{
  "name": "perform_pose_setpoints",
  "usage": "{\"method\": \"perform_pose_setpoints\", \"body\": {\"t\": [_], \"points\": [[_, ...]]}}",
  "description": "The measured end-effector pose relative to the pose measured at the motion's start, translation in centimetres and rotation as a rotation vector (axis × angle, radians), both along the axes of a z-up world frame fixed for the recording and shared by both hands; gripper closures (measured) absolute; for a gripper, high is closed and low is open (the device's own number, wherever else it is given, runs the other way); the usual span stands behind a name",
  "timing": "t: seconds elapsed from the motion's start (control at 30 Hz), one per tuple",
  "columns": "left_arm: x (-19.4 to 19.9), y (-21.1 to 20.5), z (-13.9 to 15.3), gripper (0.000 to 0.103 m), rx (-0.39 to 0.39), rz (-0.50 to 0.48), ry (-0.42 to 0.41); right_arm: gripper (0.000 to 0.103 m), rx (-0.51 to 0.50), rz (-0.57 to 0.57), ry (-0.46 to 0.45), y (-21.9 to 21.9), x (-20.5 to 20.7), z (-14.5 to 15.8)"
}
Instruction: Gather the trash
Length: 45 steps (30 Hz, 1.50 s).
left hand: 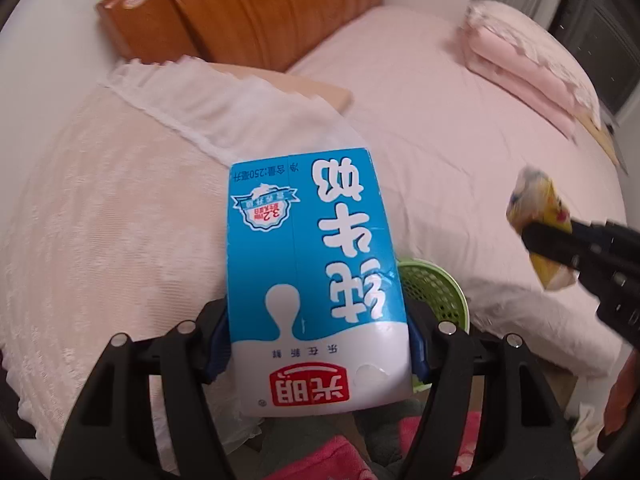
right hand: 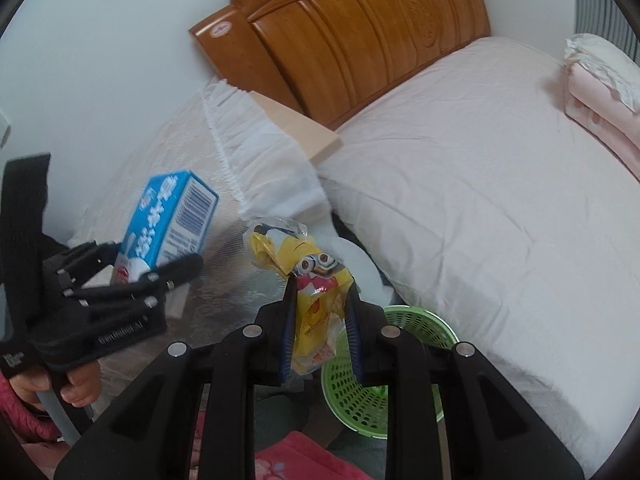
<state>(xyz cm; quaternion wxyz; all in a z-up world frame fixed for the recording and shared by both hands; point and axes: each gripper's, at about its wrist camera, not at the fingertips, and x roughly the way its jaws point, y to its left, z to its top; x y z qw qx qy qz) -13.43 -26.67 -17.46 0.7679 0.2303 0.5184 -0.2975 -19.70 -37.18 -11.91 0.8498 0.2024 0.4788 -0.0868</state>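
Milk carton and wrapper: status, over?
Left tongs shut on blue-and-white milk carton. Right tongs shut on yellow crinkled snack wrapper. Green perforated plastic basket below, nothing blocking it.

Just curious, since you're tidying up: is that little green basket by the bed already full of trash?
Cannot tell. The green basket stands on the floor beside the bed, but the gripper blocks most of its inside; the visible part looks empty.

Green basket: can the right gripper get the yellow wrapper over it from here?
Probably yes. The right gripper, shut on the yellow wrapper, hangs just beside the green basket, whose open mouth shows nothing over it. The left gripper with the milk carton is off to the side.
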Motion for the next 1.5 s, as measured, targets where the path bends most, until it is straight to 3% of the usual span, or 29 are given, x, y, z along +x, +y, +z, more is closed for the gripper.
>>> {"method": "perform_pose_setpoints", "body": {"t": [0.17, 0.37, 0.4, 0.5, 0.63, 0.93, 1.23, 1.3, 1.4, 1.47, 1.5], "points": [[-2.9, -3.2, -5.2, 0.038, 0.069, -0.092, 0.13, 0.079, -0.009, -0.117, 0.056, -3.5, -3.5, -1.2], [-4.6, -4.6, -6.8, 0.038, 0.098, -0.123, 0.162, 0.079, 0.014, -0.192, 0.079, -6.5, -6.2, -2.5], [-4.8, -4.8, -6.8, 0.036, 0.097, -0.133, 0.164, 0.079, 0.017, -0.198, 0.08, -6.8, -6.5, -2.6], [-5.3, -5.3, -6.4, 0.015, 0.104, -0.158, 0.141, 0.079, 0.021, -0.203, 0.08, -7.6, -7.3, -3.1], [-6.0, -5.7, -5.6, 0.008, 0.101, -0.185, 0.102, 0.078, 0.036, -0.203, 0.08, -8.2, -7.5, -3.8], [-4.9, -4.2, -3.1, 0.008, 0.076, -0.134, 0.04, 0.078, 0.047, -0.177, 0.118, -7.2, -7.3, -4.6], [-2.7, -2.6, -1.0, 0.008, 0.048, -0.041, 0.002, 0.076, 0.065, -0.096, 0.238, -5.1, -6.9, -8.1], [-2.3, -2.3, -1.0, 0.008, 0.042, -0.024, 0.008, 0.071, 0.077, -0.082, 0.255, -4.7, -6.8, -8.8], [-2.2, -2.2, -1.2, 0.008, 0.046, -0.006, 0.012, 0.042, 0.081, -0.073, 0.288, -4.1, -6.6, -9.7], [-2.1, -2.0, -1.4, 0.008, 0.05, 0.0, 0.016, 0.017, 0.068, -0.063, 0.321, -3.8, -6.5, -10.3], [-2.2, -1.9, -1.5, 0.008, 0.051, 0.002, 0.018, 0.013, 0.058, -0.059, 0.34, -3.6, -6.4, -10.5]]}}
